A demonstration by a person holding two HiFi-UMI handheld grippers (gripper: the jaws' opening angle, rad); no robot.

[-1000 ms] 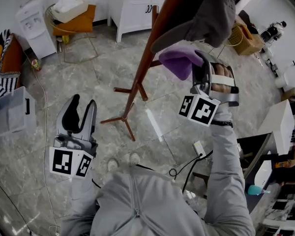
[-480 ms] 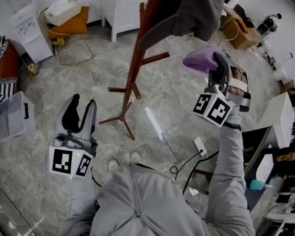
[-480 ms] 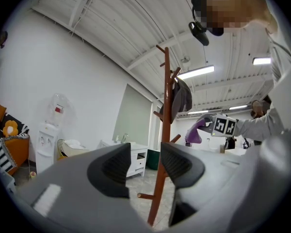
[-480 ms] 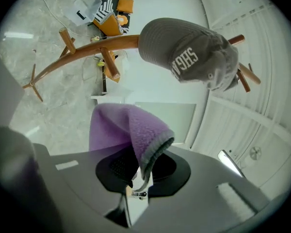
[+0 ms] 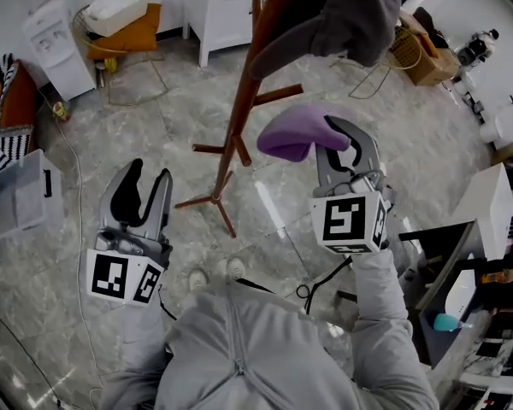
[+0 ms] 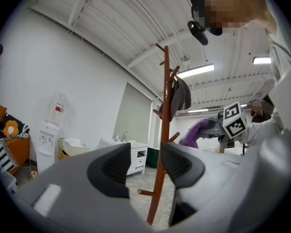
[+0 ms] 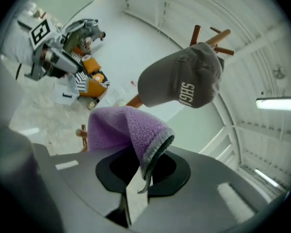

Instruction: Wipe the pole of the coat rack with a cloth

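While the pole [image 5: 255, 67] of the coat rack [image 5: 215, 202], slanting through the upper centre of the head view, is not yet wiped, the purple cloth [image 5: 292, 132] is held clamped in the right gripper [image 5: 342, 139] just beside it, apparently ready for contact, and the left gripper [image 5: 144, 190], jaws apart and empty, is parked at lower left.

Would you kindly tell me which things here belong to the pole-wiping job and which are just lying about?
Job: coat rack pole, purple cloth, right tool holding it.
Lying about: grey cap, water dispenser, white cabinet, clear plastic box.
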